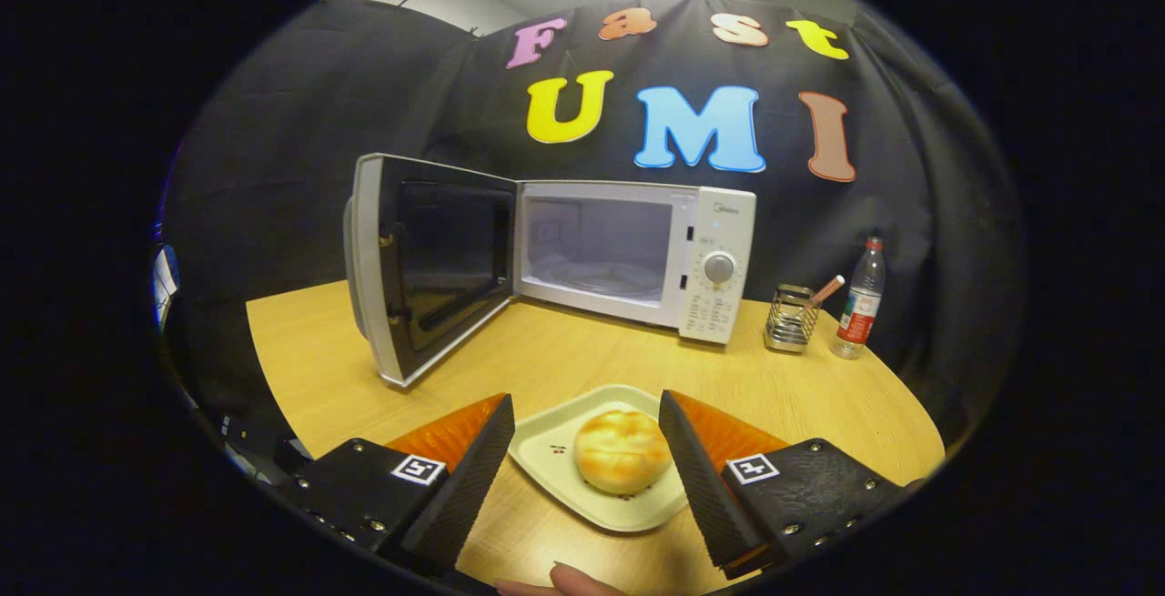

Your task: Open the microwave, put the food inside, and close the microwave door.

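1. Claw (587,464): your two fingers stand wide apart, one to each side of the plate (546,450), neither pressing on it. Nothing is gripped.
2. Food (623,450): a round, golden bun rests on the pale square plate between your fingers, nearer the right one. The plate lies flat on the wooden table (582,364).
3. Fingertip (569,580): a person's fingertip shows at the near table edge, just behind the claw.
4. Microwave (637,255): it stands beyond the plate, well apart from it. Its door (432,264) is swung fully open to the left, and the cavity (596,250) faces you, lit and unobstructed.
5. Bystanders: a wire holder (790,316) and a water bottle (860,300) stand right of the microwave, clear of your path.
6. Step in hand: opening appears done; you are at the pick-up of the food.
7. Next move: judged from this pose, close on the plate's rim rather than the soft bun, lift level, then carry it straight ahead into the cavity, keeping clear of the door's edge.
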Tool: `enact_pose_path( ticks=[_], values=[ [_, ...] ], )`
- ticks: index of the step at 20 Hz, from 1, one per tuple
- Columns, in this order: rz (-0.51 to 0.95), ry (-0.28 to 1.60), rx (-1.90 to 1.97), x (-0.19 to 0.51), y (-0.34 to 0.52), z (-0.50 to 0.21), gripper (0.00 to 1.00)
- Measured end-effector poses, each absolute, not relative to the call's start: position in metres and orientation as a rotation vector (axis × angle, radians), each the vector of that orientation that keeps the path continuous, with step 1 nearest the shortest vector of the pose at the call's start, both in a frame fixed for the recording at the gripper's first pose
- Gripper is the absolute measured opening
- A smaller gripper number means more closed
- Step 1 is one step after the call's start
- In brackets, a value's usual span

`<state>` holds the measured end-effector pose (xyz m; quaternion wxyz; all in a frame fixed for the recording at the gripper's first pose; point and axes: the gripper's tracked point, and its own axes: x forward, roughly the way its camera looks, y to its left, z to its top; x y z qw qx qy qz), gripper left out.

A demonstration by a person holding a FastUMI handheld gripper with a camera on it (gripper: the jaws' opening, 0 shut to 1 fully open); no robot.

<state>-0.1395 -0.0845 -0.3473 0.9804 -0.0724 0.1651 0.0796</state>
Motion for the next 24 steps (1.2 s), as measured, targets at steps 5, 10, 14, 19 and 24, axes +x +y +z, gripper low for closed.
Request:
enact_pose_path(
  ticks=[5,10,14,19,24],
  values=[
    [0.079,0.458,-0.204,-0.137,-0.101,-0.382,0.97],
    [0.068,0.569,-0.105,-0.130,-0.099,-0.396,0.95],
    [0.074,0.633,-0.025,-0.132,-0.100,-0.403,0.75],
    [0.079,0.622,-0.013,-0.134,-0.091,-0.392,0.58],
    [0.101,0.534,0.018,-0.117,-0.079,-0.346,0.58]
  ],
)
